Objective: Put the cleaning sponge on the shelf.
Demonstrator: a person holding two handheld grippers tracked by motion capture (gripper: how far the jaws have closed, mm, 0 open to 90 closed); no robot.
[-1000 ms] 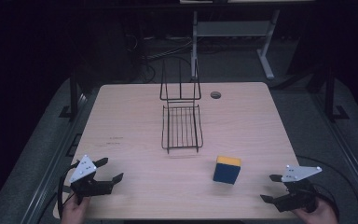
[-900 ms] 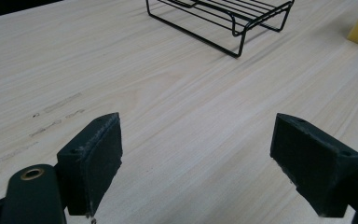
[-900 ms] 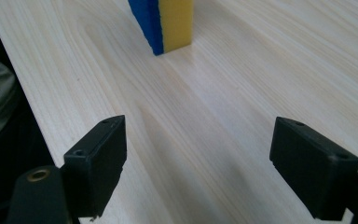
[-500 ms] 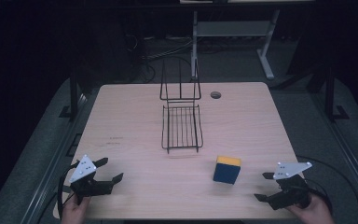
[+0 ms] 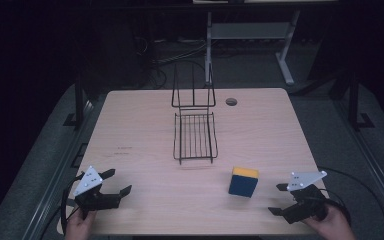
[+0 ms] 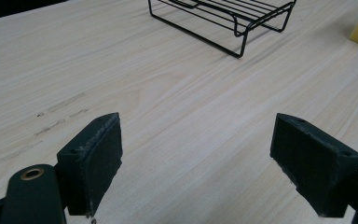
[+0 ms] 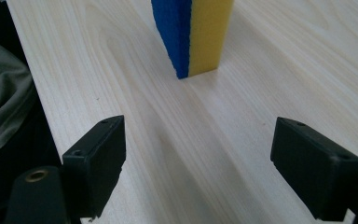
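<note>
While the left gripper (image 5: 114, 183) rests open and idle, the right gripper (image 5: 278, 199), jaws wide, has edged toward the sponge (image 5: 243, 181) standing on the surface (image 5: 145, 130), probably lining up a grasp.

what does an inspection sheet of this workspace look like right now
surface: pale wood table, faint dark marks near its left side, round hole at the far edge
job's things: blue and yellow sponge standing on the table ahead of the right gripper; black wire rack mid-table, nothing on it
clutter: nothing seen
grippers: left gripper open at the near left corner; right gripper open, aimed at the sponge, not touching
cables: black cable looping off the right gripper
surroundings: dark floor, grey desk frame behind the table
</note>
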